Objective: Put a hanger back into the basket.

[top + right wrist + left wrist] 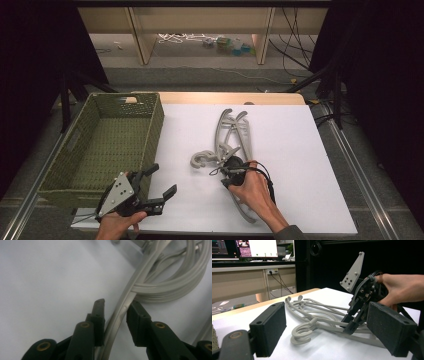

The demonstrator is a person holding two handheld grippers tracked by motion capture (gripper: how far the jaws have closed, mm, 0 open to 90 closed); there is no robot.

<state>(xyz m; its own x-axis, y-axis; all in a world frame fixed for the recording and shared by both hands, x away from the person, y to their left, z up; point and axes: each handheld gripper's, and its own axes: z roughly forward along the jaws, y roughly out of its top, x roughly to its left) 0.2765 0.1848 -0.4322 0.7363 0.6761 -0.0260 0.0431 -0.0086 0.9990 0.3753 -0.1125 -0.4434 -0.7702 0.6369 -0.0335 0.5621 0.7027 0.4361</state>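
The grey plastic hangers (232,145) lie tangled in a pile mid-table, hooks toward the green basket (107,145) on the left. They look light, stiff and slick, and will likely snag on each other. Your right tongs (115,315) straddle one hanger arm, pads not yet clamped; grip that flat arm squarely. Your left tongs (162,187) hang released near the basket's corner.

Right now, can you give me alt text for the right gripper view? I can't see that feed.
The right gripper has its two black jaws on either side of a pale grey hanger arm that runs up between them over the white table. Whether the pads press it is unclear. More grey hangers curve together at upper right.
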